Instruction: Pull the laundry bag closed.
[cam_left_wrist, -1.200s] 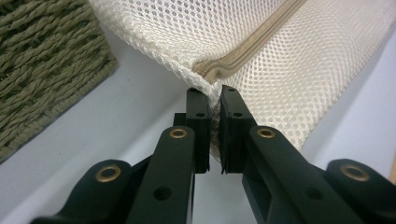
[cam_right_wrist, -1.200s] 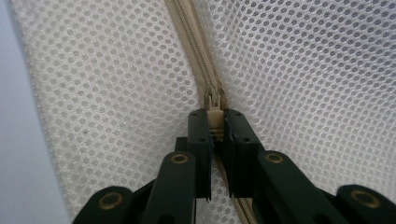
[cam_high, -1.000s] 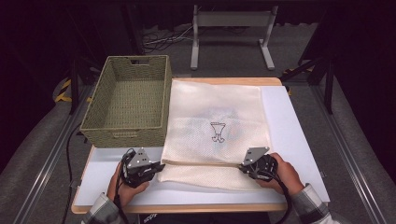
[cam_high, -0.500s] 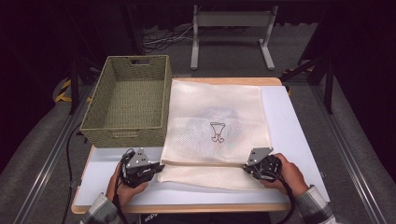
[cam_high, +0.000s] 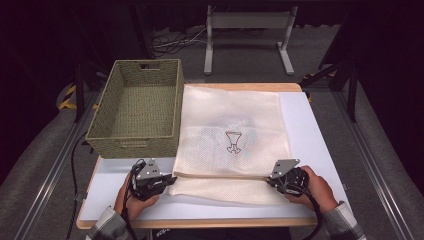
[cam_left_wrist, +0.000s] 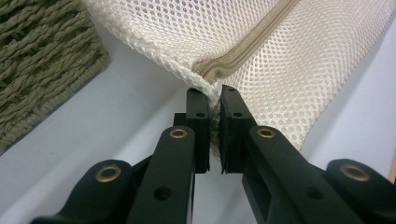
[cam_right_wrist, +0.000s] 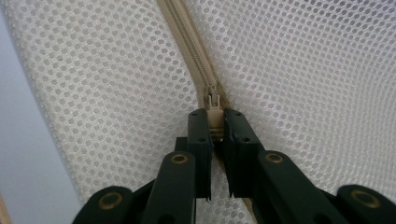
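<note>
From above, the small dark drawing (cam_high: 233, 142) printed on the mesh laundry bag (cam_high: 235, 115) is too tiny to make out, and whatever lies inside the bag is a pale blur behind the netting. In the right gripper view the zipper pull (cam_right_wrist: 214, 112) is half swallowed between the jaws. The person's forearms are cut off by the bottom edge.

The right hand-held gripper (cam_right_wrist: 215, 122) pinches the zipper pull (cam_right_wrist: 214, 103) on the cream mesh bag (cam_right_wrist: 116, 88); pale desk (cam_right_wrist: 28, 163) lies beside the bag.
</note>
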